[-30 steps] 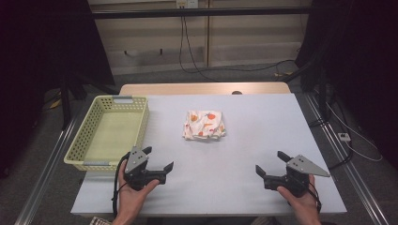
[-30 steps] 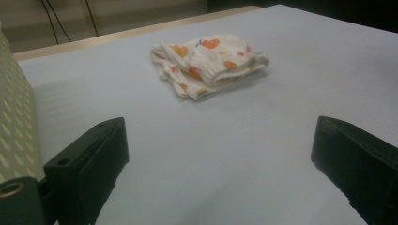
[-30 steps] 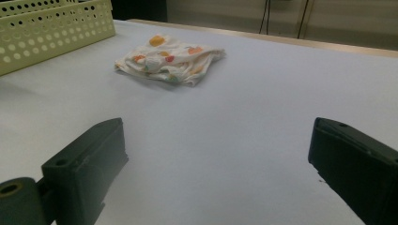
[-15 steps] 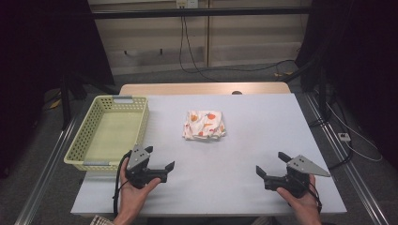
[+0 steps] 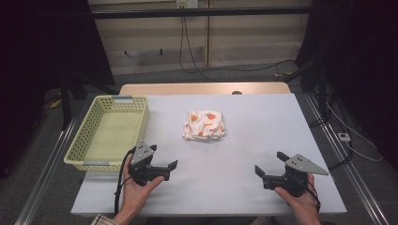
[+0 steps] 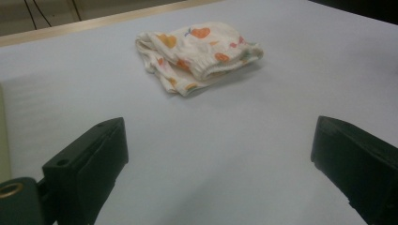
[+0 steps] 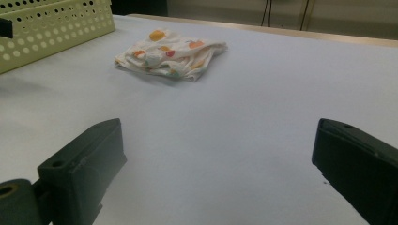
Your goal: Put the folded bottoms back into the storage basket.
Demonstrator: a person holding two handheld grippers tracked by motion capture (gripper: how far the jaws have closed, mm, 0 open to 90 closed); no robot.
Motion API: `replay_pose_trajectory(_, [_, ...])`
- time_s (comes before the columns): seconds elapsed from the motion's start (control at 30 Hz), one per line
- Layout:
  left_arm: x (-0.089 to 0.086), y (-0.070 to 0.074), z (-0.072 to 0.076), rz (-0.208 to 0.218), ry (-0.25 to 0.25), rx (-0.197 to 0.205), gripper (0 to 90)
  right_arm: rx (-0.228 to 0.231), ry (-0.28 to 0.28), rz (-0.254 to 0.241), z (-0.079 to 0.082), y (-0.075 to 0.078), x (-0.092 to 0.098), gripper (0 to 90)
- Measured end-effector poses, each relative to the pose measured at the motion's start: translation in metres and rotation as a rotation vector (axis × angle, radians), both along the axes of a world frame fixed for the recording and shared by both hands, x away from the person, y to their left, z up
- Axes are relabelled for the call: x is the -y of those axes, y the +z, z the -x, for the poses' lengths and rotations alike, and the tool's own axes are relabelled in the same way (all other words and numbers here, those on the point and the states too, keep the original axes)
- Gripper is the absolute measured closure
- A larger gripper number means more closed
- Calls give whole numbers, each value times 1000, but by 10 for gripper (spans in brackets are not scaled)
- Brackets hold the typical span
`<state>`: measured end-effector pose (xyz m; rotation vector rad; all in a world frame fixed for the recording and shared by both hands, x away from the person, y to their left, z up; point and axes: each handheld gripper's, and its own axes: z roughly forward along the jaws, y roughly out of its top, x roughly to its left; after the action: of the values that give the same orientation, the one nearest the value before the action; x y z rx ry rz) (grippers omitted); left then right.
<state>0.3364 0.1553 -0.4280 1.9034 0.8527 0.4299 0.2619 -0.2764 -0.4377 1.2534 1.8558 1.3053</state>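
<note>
Resting near the tabletop's (image 5: 244, 154) front edge, the left tool (image 5: 165, 169) and right tool (image 5: 265, 171) were both spread wide, gripping nothing. The folded cloth (image 5: 204, 125) lay mid-table, beside the basket (image 5: 82, 149). A single-layer pinch might have unfolded it; a low approach could have shoved it away.

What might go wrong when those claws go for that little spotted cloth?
The cloth is folded in loose layers, so a pinch may lift only the top one and it could unfold. It lies flat on the table, so the open left gripper or right gripper may scrape the top. The basket by the left gripper could get bumped.
</note>
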Motion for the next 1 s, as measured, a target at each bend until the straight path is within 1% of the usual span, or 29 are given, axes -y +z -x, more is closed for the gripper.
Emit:
replay_pose_trajectory(0.1, [1, 3, -2, -1, -3, 11, 43, 3, 1, 0, 0, 0, 1, 26])
replay_pose_trajectory(0.2, [3, 8, -5, 18, 9, 23, 43, -4, 2, -3, -1, 0, 1, 27])
replay_pose_trajectory(0.37, [7, 13, -8, 23, 8, 28, 48, -9, 3, -2, -1, 0, 0, 26])
replay_pose_trajectory(0.43, [8, 13, -10, 24, 5, 28, 48, -7, 6, 0, -2, -1, 0, 26])
replay_pose_trajectory(0.47, [9, 14, -12, 30, 4, 15, 46, -7, 5, 1, -1, -1, 0, 26])
replay_pose_trajectory(0.53, [11, 14, -13, 32, 0, 12, 45, -9, 3, -1, -1, -1, 0, 26])
replay_pose_trajectory(0.6, [14, 16, -15, 20, -9, 12, 45, -6, 3, -4, -1, 0, 0, 26])
replay_pose_trajectory(0.63, [15, 16, -16, 15, -14, 23, 45, -6, 3, -4, -1, 0, 0, 26])
replay_pose_trajectory(0.7, [17, 16, -18, 10, -14, 21, 47, -7, 3, -3, -1, 0, 0, 27])
replay_pose_trajectory(0.8, [20, 15, -22, -1, -16, 32, 50, -10, 5, -2, -1, -1, 0, 26])
replay_pose_trajectory(0.83, [20, 14, -24, -8, -14, 28, 53, -10, 5, -3, -1, -1, 0, 26])
replay_pose_trajectory(0.87, [20, 13, -26, 2, -12, 14, 52, -10, 6, -3, -1, -1, 0, 26])
replay_pose_trajectory(0.9, [20, 12, -28, 1, -14, 8, 52, -11, 5, -3, -1, -1, 0, 27])
replay_pose_trajectory(0.93, [21, 11, -28, 6, -12, 8, 53, -9, 5, -3, -1, 0, 0, 26])
replay_pose_trajectory(1.0, [21, 12, -30, -1, -9, 8, 53, -9, 4, -4, -1, 0, 0, 26])
